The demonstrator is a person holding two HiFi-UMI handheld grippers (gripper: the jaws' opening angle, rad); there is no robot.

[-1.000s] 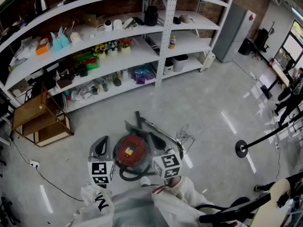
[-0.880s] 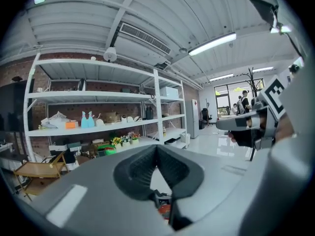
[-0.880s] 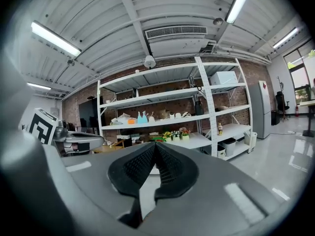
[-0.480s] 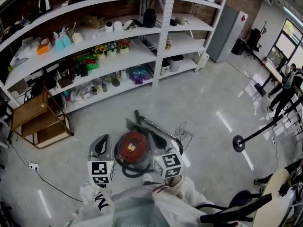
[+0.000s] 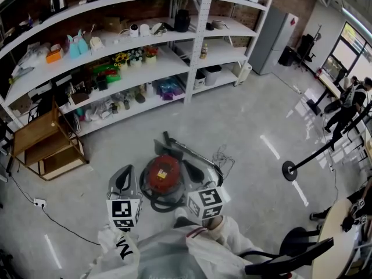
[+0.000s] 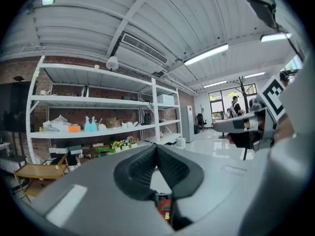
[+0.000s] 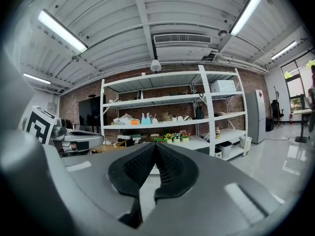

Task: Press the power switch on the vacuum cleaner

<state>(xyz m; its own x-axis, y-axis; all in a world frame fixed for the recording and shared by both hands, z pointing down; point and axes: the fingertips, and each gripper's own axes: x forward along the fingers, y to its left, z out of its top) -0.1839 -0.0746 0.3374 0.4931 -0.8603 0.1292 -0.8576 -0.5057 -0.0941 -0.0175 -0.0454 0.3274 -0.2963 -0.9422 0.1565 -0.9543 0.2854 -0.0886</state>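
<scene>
A round red vacuum cleaner [image 5: 162, 176] with a black hose lies on the grey floor just ahead of me in the head view. My left gripper [image 5: 124, 171] hangs over the floor at the vacuum's left side, and my right gripper [image 5: 192, 169] is by its right side. Neither touches it. Both point up towards the shelves. In the left gripper view the left gripper [image 6: 156, 149] has its pads pressed together, with a sliver of the red vacuum cleaner [image 6: 165, 208] showing below them. The right gripper [image 7: 155, 147] is likewise shut on nothing.
A long white shelf unit [image 5: 145, 68] full of small items lines the back wall. A wooden rack [image 5: 46, 141] stands at the left, and a cable runs to a floor socket [image 5: 39, 202]. A stand with a round base [image 5: 289, 170] is at the right, with people beyond it.
The head view has shifted slightly, so the vacuum sits a little higher in the frame. Both grippers keep their places beside it and stay shut.
</scene>
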